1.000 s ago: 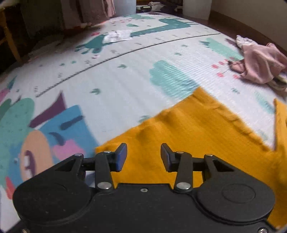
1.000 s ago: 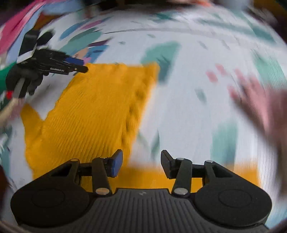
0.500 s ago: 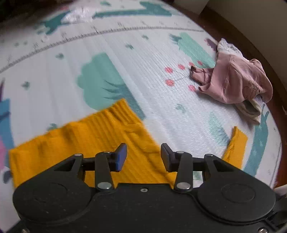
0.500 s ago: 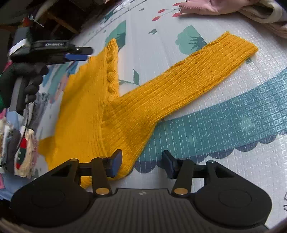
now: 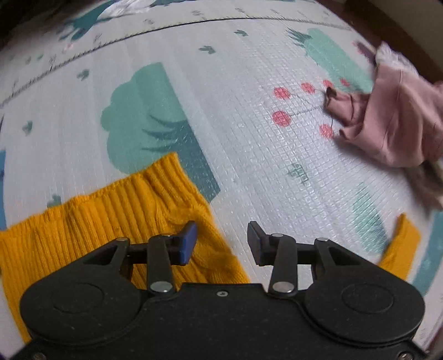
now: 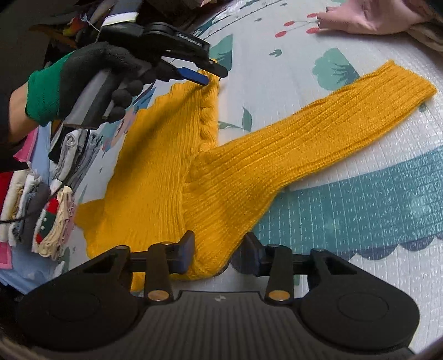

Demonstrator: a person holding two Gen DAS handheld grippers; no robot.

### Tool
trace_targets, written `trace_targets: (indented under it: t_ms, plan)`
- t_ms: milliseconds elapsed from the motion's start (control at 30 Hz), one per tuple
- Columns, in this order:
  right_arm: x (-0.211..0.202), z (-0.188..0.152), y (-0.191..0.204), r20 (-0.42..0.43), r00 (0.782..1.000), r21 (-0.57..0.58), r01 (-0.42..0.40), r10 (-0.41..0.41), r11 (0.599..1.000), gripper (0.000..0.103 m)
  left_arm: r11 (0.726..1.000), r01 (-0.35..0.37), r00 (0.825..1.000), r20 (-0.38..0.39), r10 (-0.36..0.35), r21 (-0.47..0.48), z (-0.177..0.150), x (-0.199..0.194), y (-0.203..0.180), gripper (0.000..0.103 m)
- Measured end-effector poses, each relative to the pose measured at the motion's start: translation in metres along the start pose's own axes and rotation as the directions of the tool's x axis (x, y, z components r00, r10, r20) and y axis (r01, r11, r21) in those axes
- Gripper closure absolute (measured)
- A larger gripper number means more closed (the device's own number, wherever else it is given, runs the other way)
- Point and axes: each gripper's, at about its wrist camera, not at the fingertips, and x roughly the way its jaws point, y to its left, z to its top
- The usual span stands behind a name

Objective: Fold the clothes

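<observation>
A mustard-yellow knit sweater (image 6: 171, 171) lies flat on the play mat, one sleeve (image 6: 326, 133) stretched out to the right. My right gripper (image 6: 218, 250) is open, its jaws on either side of the sweater's near shoulder edge. My left gripper (image 5: 221, 241) is open just above the sweater's far hem corner (image 5: 166, 199); it also shows in the right wrist view (image 6: 210, 76), held by a gloved hand. The sleeve cuff (image 5: 398, 243) shows at the right of the left wrist view.
A crumpled pink garment (image 5: 393, 121) lies on the mat (image 5: 249, 138) to the far right, also in the right wrist view (image 6: 371, 16). A stack of folded clothes (image 6: 41, 210) sits left of the sweater. Dark furniture lies beyond the mat's far left.
My left gripper has come closer to the sweater's hem corner. My right gripper has moved in low over the shoulder edge, the fabric now between its open jaws.
</observation>
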Motion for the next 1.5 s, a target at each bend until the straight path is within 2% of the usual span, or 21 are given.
trace_targets:
  t_ms: [100, 167, 200, 233, 333, 400, 533, 667, 833, 933, 1000, 1100, 1267, 1367, 1400, 1467, 1500]
  plan:
    - [-0.002, 0.0, -0.002, 0.018, 1.0, -0.007, -0.011, 0.011, 1.0, 0.064, 0.998, -0.049, 0.999, -0.013, 0.049, 0.05, 0.0, 0.006, -0.005, 0.069]
    - [-0.001, -0.001, -0.001, 0.025, 1.0, -0.031, -0.016, 0.017, 0.999, 0.074, 0.992, -0.077, 0.997, -0.01, 0.078, 0.101, -0.001, 0.006, -0.007, 0.084]
    - [-0.001, -0.001, 0.0, 0.027, 0.999, -0.045, -0.021, 0.023, 0.999, 0.083, 0.99, -0.084, 0.996, -0.006, 0.085, 0.113, -0.001, 0.005, -0.006, 0.089]
    - [-0.002, -0.001, 0.001, 0.035, 0.999, -0.056, -0.025, 0.027, 0.998, 0.085, 0.99, -0.081, 0.997, -0.004, 0.082, 0.116, -0.001, 0.003, -0.003, 0.094]
    - [-0.013, 0.003, 0.013, 0.093, 0.995, -0.108, -0.033, 0.044, 0.994, 0.088, 0.995, -0.037, 0.999, 0.012, 0.036, 0.097, 0.0, -0.008, 0.008, 0.097]
    - [-0.018, 0.005, 0.026, 0.119, 0.992, -0.185, -0.022, 0.044, 0.982, 0.09, 0.995, 0.005, 0.999, 0.037, -0.009, 0.104, 0.0, -0.018, 0.013, 0.097]
    - [-0.022, 0.007, 0.05, 0.133, 0.988, -0.308, -0.033, 0.077, 0.951, 0.092, 0.989, 0.11, 0.988, 0.098, -0.119, 0.098, -0.006, -0.035, 0.03, 0.098]
    - [-0.017, 0.003, 0.082, 0.114, 0.989, -0.49, -0.027, 0.095, 0.871, 0.093, 0.98, 0.172, 0.973, 0.142, -0.185, 0.096, -0.016, -0.047, 0.051, 0.098]
    - [0.004, -0.008, 0.117, 0.04, 0.996, -0.666, -0.031, 0.077, 0.745, 0.094, 0.976, 0.195, 0.963, 0.169, -0.209, 0.097, -0.022, -0.056, 0.075, 0.098]
    - [0.015, -0.019, 0.134, -0.013, 0.997, -0.741, -0.057, 0.072, 0.669, 0.095, 0.98, 0.175, 0.967, 0.169, -0.189, 0.093, -0.028, -0.052, 0.091, 0.098]
    - [0.024, -0.026, 0.141, -0.054, 0.996, -0.757, -0.085, 0.067, 0.648, 0.095, 0.983, 0.162, 0.971, 0.163, -0.174, 0.085, -0.032, -0.045, 0.1, 0.098]
    - [0.043, -0.034, 0.145, -0.131, 0.991, -0.763, -0.128, 0.042, 0.634, 0.098, 0.986, 0.137, 0.975, 0.162, -0.152, 0.096, -0.035, -0.033, 0.107, 0.098]
    - [0.064, -0.04, 0.137, -0.218, 0.976, -0.712, -0.169, 0.015, 0.682, 0.098, 0.984, 0.081, 0.978, 0.175, -0.109, 0.16, -0.043, -0.017, 0.104, 0.099]
    - [0.058, -0.043, 0.138, -0.224, 0.974, -0.703, -0.195, 0.047, 0.684, 0.097, 0.981, 0.058, 0.974, 0.204, -0.097, 0.186, -0.049, -0.018, 0.101, 0.098]
    - [0.054, -0.044, 0.139, -0.223, 0.973, -0.702, -0.203, 0.06, 0.683, 0.097, 0.976, 0.043, 0.973, 0.211, -0.089, 0.211, -0.05, -0.022, 0.099, 0.096]
    - [0.044, -0.048, 0.139, -0.211, 0.974, -0.709, -0.208, 0.079, 0.674, 0.097, 0.968, -0.001, 0.974, 0.22, -0.056, 0.252, -0.05, -0.033, 0.096, 0.073]
    - [0.036, -0.049, 0.138, -0.202, 0.975, -0.711, -0.212, 0.094, 0.67, 0.097, 0.964, -0.022, 0.971, 0.235, -0.043, 0.266, -0.052, -0.041, 0.095, 0.072]
